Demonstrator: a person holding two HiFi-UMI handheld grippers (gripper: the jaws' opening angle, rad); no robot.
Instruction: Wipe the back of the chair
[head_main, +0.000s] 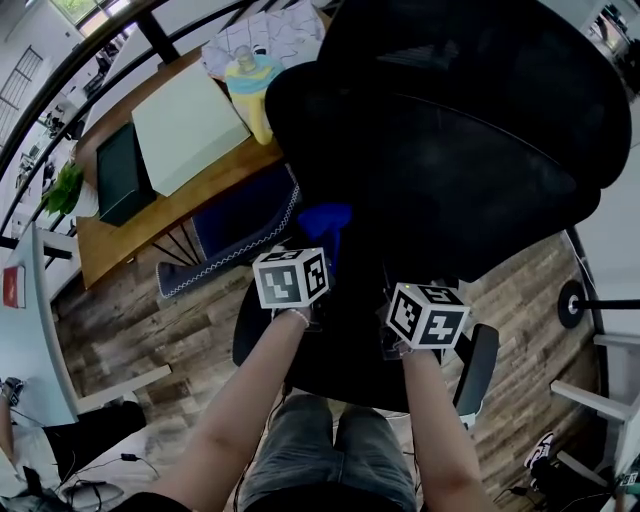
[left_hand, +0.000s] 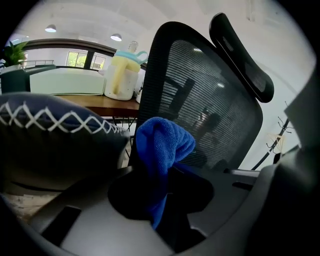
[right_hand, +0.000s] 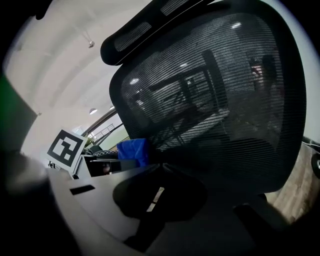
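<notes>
- The left gripper (left_hand: 160, 191) has its fingers clenched on a blue cloth (left_hand: 162, 142). The cloth bunches up above the fingertips and a strip of it hangs down between them.
- The bunched top of the cloth sits just in front of the chair back (right_hand: 215, 85), at the lower part of the black mesh and toward its left edge. No view settles whether cloth and mesh touch.
- The right gripper (right_hand: 162, 167) has its fingers drawn together, with only a thin pale slit between them and nothing held there. They point at the lower mesh, very near it.
- In the head view the two grippers hang side by side over the seat (head_main: 340, 360), the left a little further forward, with the cloth poking out ahead of it.
- The chair back curves up and away from the fingers, with the headrest (left_hand: 242, 57) at its top. The mesh above and to the right of the cloth is bare.
- To the left, a navy cushion (head_main: 240, 225) with white zigzag stitching lies near the left gripper. Beyond it stands the wooden worktop (head_main: 215, 180).
- The worktop carries a white box (head_main: 185, 125), a dark green box (head_main: 122, 172) and a yellow bottle (head_main: 250, 90) just beside the chair back's left edge.
- An armrest (head_main: 478, 365) stands just right of the right gripper.
- Only the left gripper view shows the cloth pinched in the fingers. The right gripper view shows the cloth as a small blue patch at the mesh's left edge. Only the head view shows both grippers over the seat and the wood floor (head_main: 130, 320) around the chair.
</notes>
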